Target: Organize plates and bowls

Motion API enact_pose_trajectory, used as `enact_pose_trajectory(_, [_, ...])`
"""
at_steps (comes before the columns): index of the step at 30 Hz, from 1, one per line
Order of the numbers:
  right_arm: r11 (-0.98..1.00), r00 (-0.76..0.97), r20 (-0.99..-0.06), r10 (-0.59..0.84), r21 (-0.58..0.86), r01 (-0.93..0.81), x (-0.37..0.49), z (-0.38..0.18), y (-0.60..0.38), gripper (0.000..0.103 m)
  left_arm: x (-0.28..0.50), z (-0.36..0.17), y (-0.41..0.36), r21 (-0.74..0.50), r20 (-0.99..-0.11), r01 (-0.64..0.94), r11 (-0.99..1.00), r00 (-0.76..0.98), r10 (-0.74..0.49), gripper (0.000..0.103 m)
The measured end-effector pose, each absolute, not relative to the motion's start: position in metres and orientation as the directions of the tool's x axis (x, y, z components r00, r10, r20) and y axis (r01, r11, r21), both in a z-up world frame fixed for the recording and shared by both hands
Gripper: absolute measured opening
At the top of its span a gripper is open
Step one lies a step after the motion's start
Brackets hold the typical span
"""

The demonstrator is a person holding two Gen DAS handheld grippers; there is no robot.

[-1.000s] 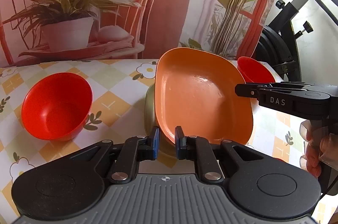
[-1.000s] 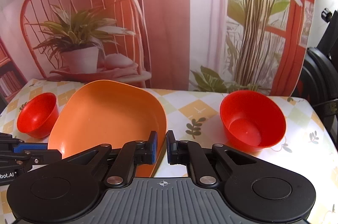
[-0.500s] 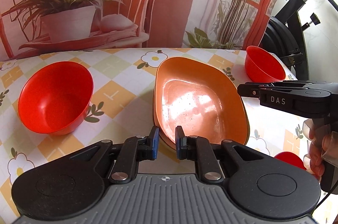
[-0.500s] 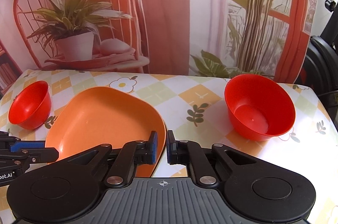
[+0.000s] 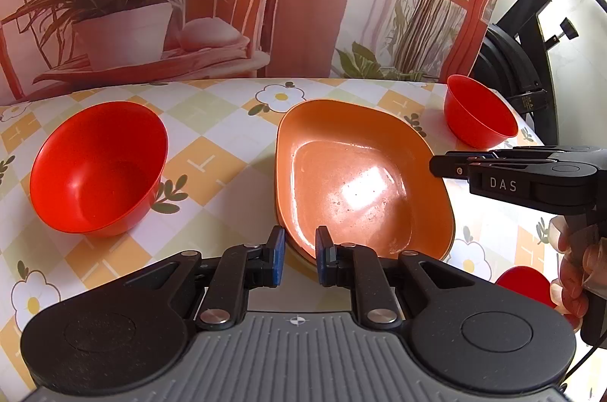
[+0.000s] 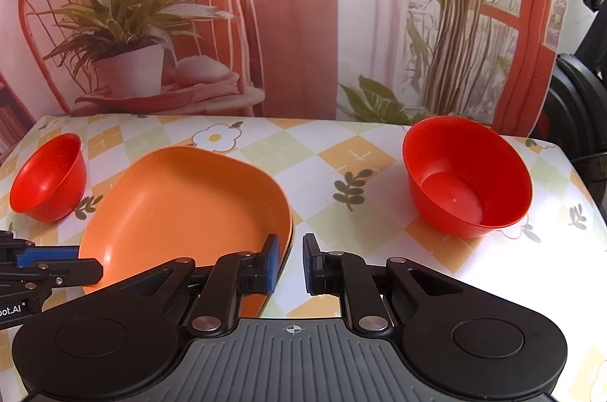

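Left hand-held gripper [image 5: 297, 256] and right hand-held gripper [image 6: 290, 263] spread, straddling the near rim of the orange plate [image 5: 360, 186], holding nothing. Plate resting flat on the desk [image 6: 322, 159], apparently just placed. Next: fetching a red bowl [image 6: 466, 178], right of the plate.

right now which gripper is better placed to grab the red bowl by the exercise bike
Right. In its own view the right gripper has that red bowl just ahead and to its right, with bare tablecloth between. The left gripper is across the orange plate, nearer the other red bowl.
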State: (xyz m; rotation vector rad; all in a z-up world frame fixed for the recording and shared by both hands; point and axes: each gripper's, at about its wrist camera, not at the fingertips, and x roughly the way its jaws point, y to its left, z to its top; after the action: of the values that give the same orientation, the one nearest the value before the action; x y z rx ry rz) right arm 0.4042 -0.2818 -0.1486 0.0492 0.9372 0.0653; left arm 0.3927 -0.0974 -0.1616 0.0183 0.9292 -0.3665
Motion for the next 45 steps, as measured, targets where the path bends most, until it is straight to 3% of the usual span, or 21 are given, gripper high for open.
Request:
enact_pose_trajectory(9, [0.997, 0.613, -0.787, 0.073, 0.076, -0.02, 0.395, -0.135, -0.283, 0.014, 0.389, -0.152, -0.091, -0.133, -0.774, 0.311, 0.941, 0.56, -0.295, 0.018])
enact_pose_trajectory(22, [0.991, 0.692, -0.71, 0.129, 0.103, -0.079, 0.357, -0.073, -0.248, 0.014, 0.334, -0.085, -0.014, -0.092, -0.693, 0.26, 0.961, 0.676, -0.249, 0.018])
enact_pose_trajectory(32, [0.967, 0.686, -0.685, 0.245, 0.119, -0.227, 0.334, -0.046, -0.174, 0.015, 0.28, -0.055, 0.096, -0.085, -0.678, 0.066, 0.994, 0.727, -0.106, 0.019])
enact_pose_trajectory(45, [0.904, 0.608, -0.695, 0.384, 0.147, -0.402, 0.33, -0.053, -0.069, 0.018, 0.242, -0.076, 0.184, -0.027, -0.724, -0.127, 0.991, 0.686, 0.068, 0.019])
